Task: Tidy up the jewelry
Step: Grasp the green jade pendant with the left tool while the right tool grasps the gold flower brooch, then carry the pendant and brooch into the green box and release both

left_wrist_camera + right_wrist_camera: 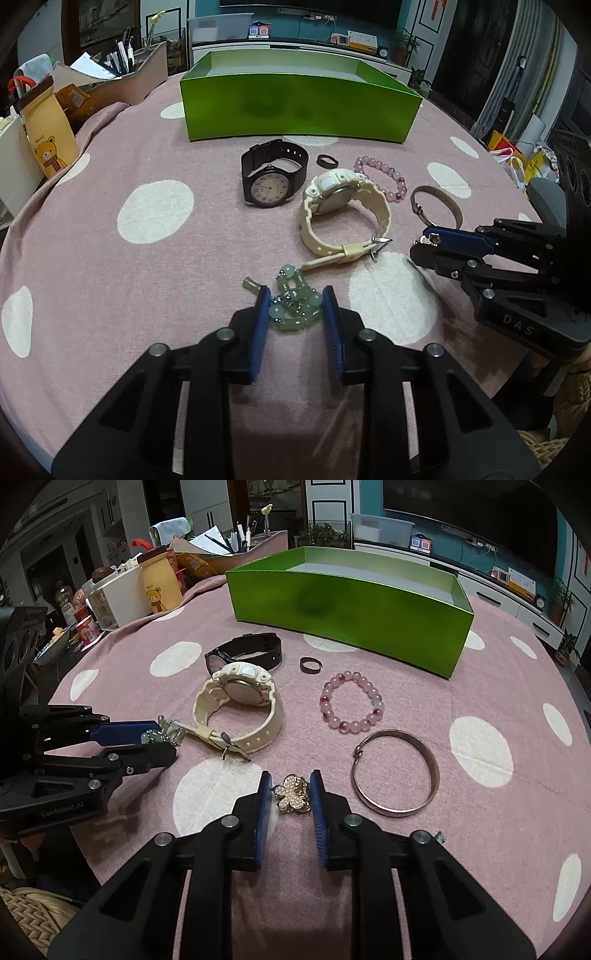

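Observation:
My left gripper [295,295] is shut on a pale green bead bracelet [295,306] that rests bunched on the pink cloth; it also shows in the right wrist view [166,733]. My right gripper [289,780] is shut on a gold butterfly brooch [292,794] against the cloth. A cream watch [343,210], a black watch [271,175], a small dark ring [326,161], a pink bead bracelet [352,701] and a metal bangle [397,773] lie on the cloth. An open green box [299,107] stands behind them.
The round table has a pink cloth with white dots [155,212]. Clutter stands off its far left edge: a bear-print bag [48,133], a pen holder [125,74] and boxes. A woven basket [29,908] sits low by the near edge.

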The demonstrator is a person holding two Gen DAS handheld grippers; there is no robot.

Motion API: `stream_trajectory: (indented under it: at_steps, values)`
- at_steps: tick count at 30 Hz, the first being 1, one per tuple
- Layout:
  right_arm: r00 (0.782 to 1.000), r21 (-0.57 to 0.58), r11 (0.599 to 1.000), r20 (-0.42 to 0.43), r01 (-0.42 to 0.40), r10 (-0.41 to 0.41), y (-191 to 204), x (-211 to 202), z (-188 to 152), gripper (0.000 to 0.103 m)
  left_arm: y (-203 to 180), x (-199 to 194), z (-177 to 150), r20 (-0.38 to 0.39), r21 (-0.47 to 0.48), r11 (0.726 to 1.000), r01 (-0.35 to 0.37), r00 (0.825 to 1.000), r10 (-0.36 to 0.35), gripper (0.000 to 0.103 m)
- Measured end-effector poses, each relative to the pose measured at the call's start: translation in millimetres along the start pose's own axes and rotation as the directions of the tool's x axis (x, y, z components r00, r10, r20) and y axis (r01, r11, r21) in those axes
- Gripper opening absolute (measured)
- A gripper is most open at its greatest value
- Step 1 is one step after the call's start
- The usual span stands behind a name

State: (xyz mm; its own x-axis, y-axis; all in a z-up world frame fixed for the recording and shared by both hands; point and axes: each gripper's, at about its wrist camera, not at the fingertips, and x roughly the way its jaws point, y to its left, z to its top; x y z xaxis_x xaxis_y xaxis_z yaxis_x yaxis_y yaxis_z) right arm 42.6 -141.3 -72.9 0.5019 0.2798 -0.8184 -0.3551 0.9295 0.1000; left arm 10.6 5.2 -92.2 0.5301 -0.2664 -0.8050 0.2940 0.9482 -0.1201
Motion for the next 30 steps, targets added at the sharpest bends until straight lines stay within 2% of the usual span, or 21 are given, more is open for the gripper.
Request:
stream_trajectory:
  at_steps: [7,17,30]
  values:
    - [1.000,0.021,1.000,0.023,-0.015,0.014,-2,-8,0,0.021,3,-6,1,0.010,-0.027,1.000,0.013,1.000,-0.013,0.027]
    - [0.997,0.033,0.999,0.076,-0.009,0.006,-6,-30,8,0.021,10,-30,12,0.072,-0.048,0.998,0.029,0.997,-0.025,0.027]
    - [0.985,0.052,0.999,0.174,0.001,-0.010,-20,-59,39,0.021,24,-58,52,0.168,-0.061,0.998,0.019,0.986,-0.008,0.028]
